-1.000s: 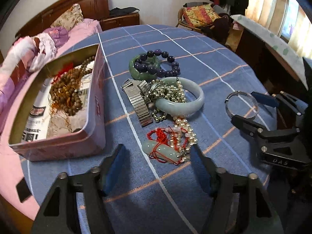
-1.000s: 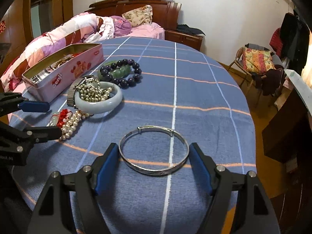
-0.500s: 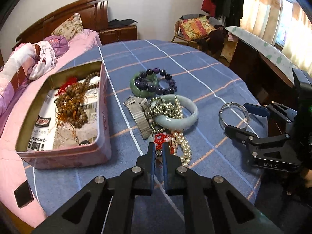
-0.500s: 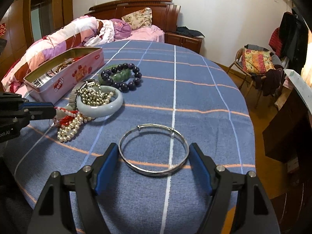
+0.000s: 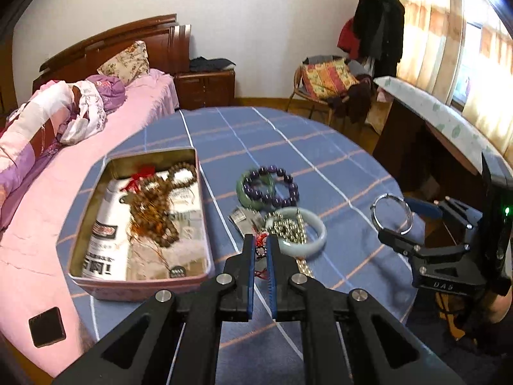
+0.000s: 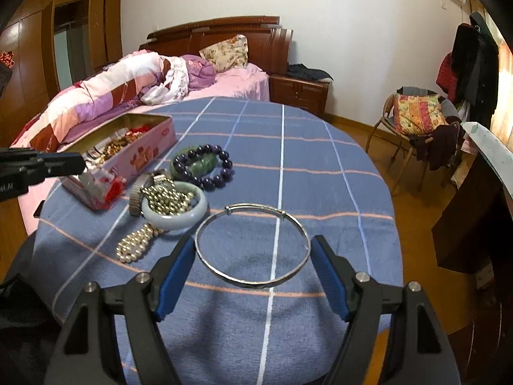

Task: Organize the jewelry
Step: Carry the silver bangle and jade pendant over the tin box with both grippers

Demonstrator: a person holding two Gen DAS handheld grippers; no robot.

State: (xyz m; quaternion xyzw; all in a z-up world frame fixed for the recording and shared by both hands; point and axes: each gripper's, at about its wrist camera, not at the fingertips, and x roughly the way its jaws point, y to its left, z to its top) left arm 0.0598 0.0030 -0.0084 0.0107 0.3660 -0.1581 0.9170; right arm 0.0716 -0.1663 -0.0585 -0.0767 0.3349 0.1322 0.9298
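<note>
The left gripper has just closed its blue-padded jaws on a red-corded pendant, lifted above the blue checked tablecloth. Beside it to the left sits an open pink metal tin holding brown wooden beads. Ahead lie a pale jade bangle and a dark purple bead bracelet. The right gripper grips a thin silver bangle.

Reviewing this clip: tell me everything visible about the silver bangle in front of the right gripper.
The silver bangle is a thin, plain, shiny metal ring with a small sliding clasp section on its far side. It sits between the blue-padded fingers of the right gripper, which touch its two sides. Its shadow falls on the blue checked tablecloth beneath, so it looks lifted slightly. No other jewelry touches it.
</note>
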